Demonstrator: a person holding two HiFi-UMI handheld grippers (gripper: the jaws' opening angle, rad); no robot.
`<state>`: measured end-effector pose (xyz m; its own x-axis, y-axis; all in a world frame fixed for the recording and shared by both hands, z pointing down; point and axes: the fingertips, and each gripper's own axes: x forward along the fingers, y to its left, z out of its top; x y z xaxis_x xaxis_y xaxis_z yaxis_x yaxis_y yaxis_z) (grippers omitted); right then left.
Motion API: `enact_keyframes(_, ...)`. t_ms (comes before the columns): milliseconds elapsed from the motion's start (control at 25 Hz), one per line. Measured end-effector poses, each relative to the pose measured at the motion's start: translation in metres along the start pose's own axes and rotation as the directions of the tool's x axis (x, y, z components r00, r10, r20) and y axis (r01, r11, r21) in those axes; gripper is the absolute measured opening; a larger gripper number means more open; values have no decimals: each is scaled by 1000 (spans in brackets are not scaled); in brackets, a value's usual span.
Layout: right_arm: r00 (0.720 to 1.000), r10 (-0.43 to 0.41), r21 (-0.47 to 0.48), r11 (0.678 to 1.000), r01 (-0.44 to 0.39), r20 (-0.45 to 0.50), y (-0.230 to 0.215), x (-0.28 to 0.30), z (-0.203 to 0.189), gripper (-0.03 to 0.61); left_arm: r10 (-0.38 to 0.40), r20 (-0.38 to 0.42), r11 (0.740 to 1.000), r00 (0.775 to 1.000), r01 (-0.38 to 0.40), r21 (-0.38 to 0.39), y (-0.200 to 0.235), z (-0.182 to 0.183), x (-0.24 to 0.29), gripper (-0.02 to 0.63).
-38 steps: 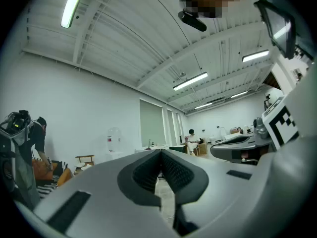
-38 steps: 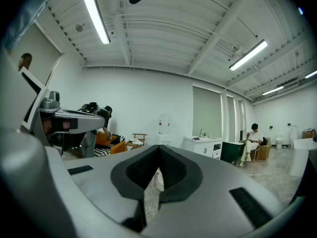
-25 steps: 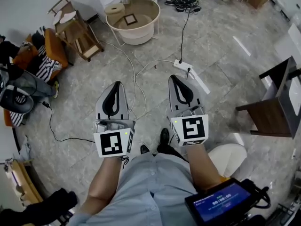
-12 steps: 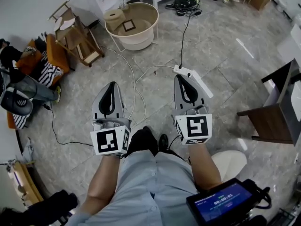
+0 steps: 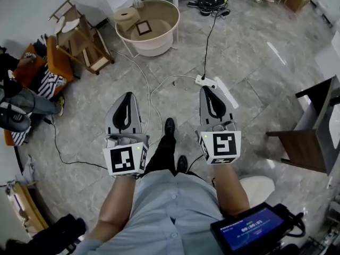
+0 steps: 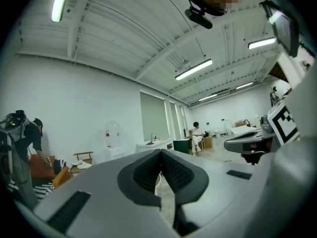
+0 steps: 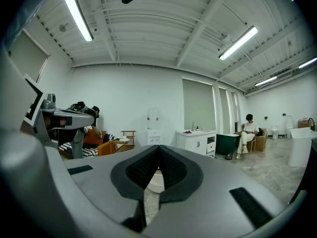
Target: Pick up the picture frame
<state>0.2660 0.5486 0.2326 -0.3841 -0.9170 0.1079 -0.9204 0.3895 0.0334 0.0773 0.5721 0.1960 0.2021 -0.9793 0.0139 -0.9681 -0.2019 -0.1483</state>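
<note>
The floor (image 5: 249,62) is grey veined stone tile, polished enough to carry pale glare. The left gripper (image 5: 127,95) and right gripper (image 5: 206,88) have matt grey plastic shells, and the pads (image 6: 146,172) are black, finely ribbed and look rubbery. At 12 o'clock the picture frame (image 5: 143,27) looks like dark wood. The round table (image 5: 154,47) has a smooth white rim. The chair (image 5: 85,36) at 11 o'clock is pale bare wood, and the side table (image 5: 305,137) at 3 o'clock is dark matt wood. The shirt (image 5: 170,211) is light blue cloth.

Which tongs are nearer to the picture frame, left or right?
Left. The left tongs are well short of the picture frame, slightly to its left; the right tongs are also short of it but farther off to its right.
</note>
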Motion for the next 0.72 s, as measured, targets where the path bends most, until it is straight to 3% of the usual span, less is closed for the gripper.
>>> enact_keyframes(320,999,18,-16,1000,-18,-40,-12,146,-3,14,9,-21,1000,1000,-9,-22,64,-27,123,11)
enact_keyframes(720,1000,30,-65,997,-29,9,-6,284,51,14,37,43,999,998,-37,-10,156,-5,233,11)
